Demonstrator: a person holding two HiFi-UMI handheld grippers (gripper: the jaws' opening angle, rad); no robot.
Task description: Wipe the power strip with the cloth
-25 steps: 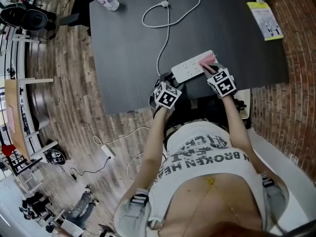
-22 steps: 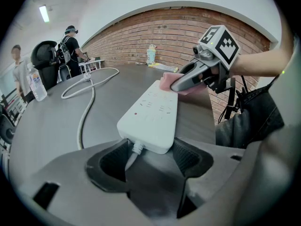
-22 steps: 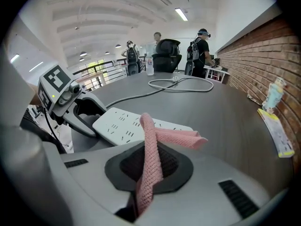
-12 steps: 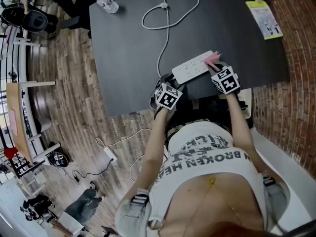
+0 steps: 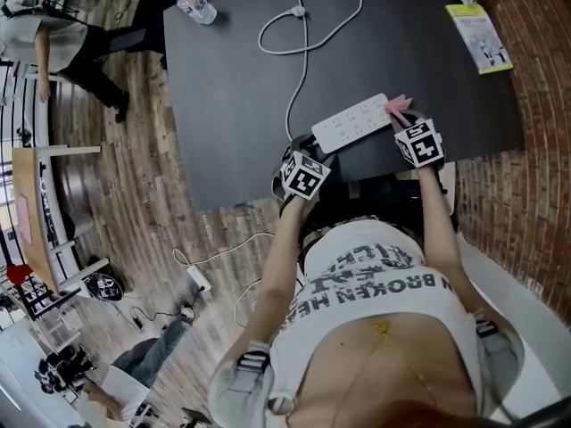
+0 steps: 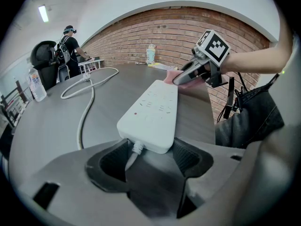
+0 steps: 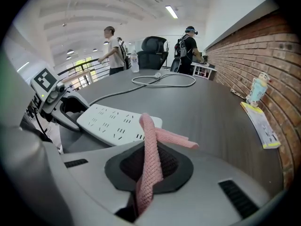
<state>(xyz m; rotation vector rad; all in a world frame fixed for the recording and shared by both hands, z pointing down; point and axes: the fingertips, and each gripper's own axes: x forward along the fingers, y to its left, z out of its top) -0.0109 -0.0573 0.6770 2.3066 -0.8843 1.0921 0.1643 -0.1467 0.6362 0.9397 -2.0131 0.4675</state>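
The right gripper (image 7: 150,168) is pinching the pink cloth (image 7: 149,140), likely soft and limp, at the 2 o'clock end of the power strip (image 6: 153,107). The left gripper (image 6: 149,157) is clamping the strip's 8 o'clock cord end, which is probably rigid, light and slippery.

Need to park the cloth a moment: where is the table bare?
Bare table: the wide left stretch between water bottle and power strip, and the right stretch between cable loop and yellow leaflet. Crowded: the near edge, where left gripper and right gripper, holding the cloth, meet the strip.
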